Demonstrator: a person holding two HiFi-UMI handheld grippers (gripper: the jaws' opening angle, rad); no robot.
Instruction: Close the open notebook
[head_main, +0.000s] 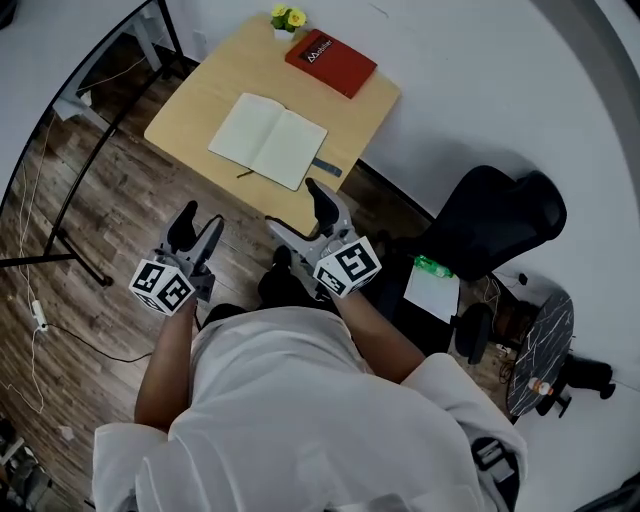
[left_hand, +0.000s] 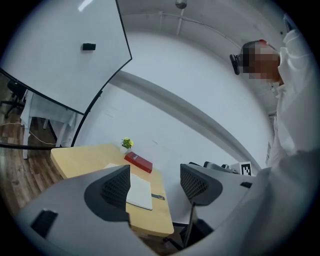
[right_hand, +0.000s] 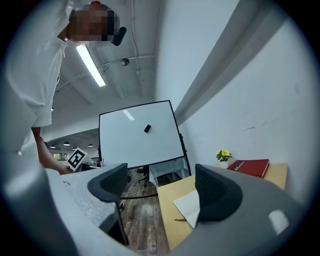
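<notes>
On the tabletop (head_main: 185, 110), the notebook (head_main: 268, 140) lies central; behind it the closed book (head_main: 331, 63), the plant (head_main: 288, 20) just left of that. My left gripper (head_main: 198, 220) and right gripper (head_main: 297, 208) stand before the tabletop; a chair (head_main: 495, 220) at right.

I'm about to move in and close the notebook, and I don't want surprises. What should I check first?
1. The notebook lies open and flat on the table: ok.
2. Jaws of the left hand-held gripper apart, nothing between them: ok.
3. Jaws of the right hand-held gripper apart, nothing between them: ok.
4. Either one at the pages: not ok, both are short of the table.
5. The red book and the flower pot lie apart from the notebook: ok.
</notes>
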